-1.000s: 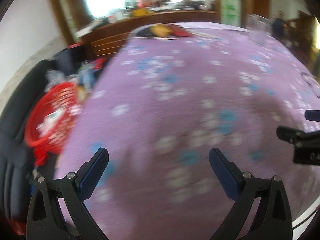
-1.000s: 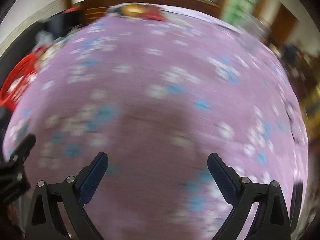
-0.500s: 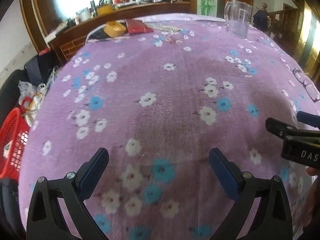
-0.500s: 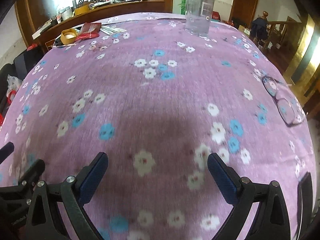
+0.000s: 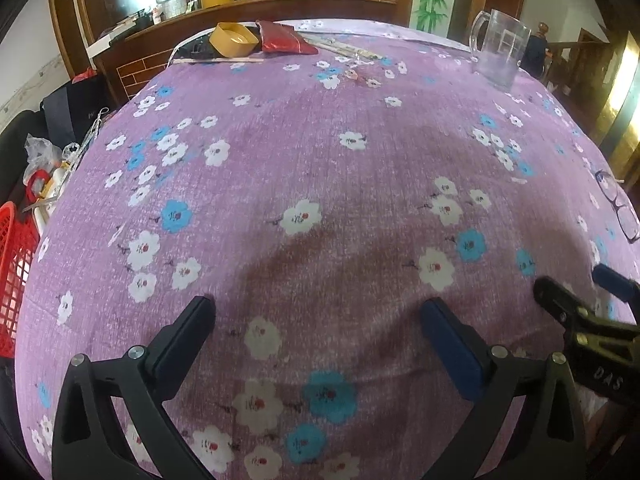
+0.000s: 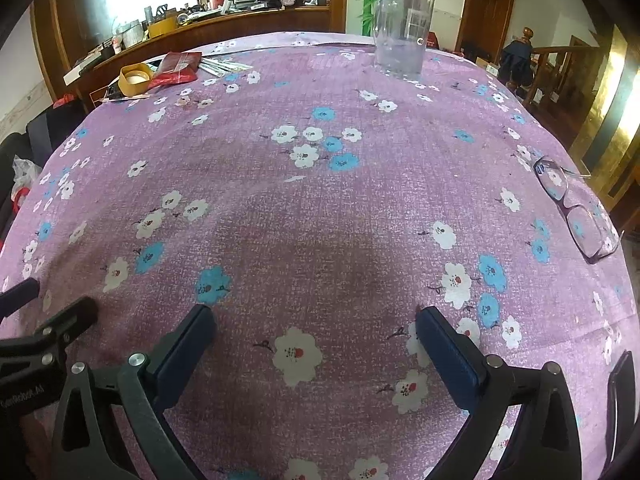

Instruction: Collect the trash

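Views swung off red basket (image 5: 16, 276) at bench's left edge, blur gone; both now face purple floral cloth (image 5: 320, 184). Left claw (image 5: 318, 328) wide, empty; right claw (image 6: 316, 332) wide, empty. Likely trash (red wrapper (image 5: 286, 42), sticks) at far edge, untouched. Readable: "DAS" on right claw body, "40" sticker on glass mug (image 6: 402, 32).

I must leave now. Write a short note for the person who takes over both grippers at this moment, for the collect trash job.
Left gripper: open, holding nothing, above the purple floral tablecloth.
Right gripper: open, holding nothing, beside the left one.
Far left corner of the table: tape roll, red packet, chopstick wrappers.
Clear mug at the far edge; eyeglasses near the right edge; probably neither is trash.
Red basket stands off the table's left side, possibly for the trash.
Done: nothing is being carried.
Left: judge which far-corner items are trash, then collect them.
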The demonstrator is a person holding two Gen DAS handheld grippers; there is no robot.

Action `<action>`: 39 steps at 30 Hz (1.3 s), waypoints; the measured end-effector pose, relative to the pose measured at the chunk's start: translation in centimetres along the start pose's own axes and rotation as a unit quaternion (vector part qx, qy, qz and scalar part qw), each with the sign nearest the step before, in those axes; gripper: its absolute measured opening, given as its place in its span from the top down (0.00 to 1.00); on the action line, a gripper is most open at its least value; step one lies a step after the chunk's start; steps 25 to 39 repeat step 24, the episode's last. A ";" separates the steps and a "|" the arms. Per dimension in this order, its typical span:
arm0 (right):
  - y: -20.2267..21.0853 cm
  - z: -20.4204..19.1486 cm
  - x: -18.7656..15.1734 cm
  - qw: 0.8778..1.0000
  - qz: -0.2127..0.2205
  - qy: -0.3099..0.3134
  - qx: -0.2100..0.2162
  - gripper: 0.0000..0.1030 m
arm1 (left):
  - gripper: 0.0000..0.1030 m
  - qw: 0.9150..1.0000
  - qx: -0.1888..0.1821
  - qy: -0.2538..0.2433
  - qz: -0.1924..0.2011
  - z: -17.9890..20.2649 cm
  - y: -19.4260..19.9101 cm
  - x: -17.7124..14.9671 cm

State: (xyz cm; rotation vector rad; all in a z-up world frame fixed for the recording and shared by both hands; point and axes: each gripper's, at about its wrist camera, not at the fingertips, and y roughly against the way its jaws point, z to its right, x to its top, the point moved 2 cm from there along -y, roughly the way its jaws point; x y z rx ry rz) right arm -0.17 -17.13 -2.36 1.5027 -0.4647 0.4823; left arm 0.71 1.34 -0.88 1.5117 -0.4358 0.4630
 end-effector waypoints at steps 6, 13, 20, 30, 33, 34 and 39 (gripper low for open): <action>-0.2 0.1 0.2 1.000 0.009 0.001 0.004 0.00 | 0.00 1.000 -0.001 -0.002 0.010 0.0 0.0 0.3; -0.4 0.1 0.4 1.000 0.016 0.004 0.006 0.00 | 0.00 1.000 -0.001 -0.004 0.016 -0.1 -0.3 0.4; -0.4 0.1 0.4 1.000 0.016 0.004 0.006 0.00 | 0.00 1.000 -0.001 -0.003 0.022 -0.1 -0.4 0.6; -0.4 0.1 0.4 1.000 0.016 0.004 0.006 0.00 | 0.00 1.000 0.000 -0.003 0.022 -0.1 -0.5 0.6; -0.4 0.1 0.4 1.000 0.016 0.004 0.006 0.00 | 0.00 1.000 0.000 -0.003 0.022 -0.1 -0.5 0.6; -0.4 0.1 0.4 1.000 0.016 0.004 0.006 0.00 | 0.00 1.000 0.000 -0.003 0.022 -0.1 -0.5 0.6; -0.4 0.1 0.4 1.000 0.016 0.004 0.006 0.00 | 0.00 1.000 0.000 -0.003 0.022 -0.1 -0.5 0.6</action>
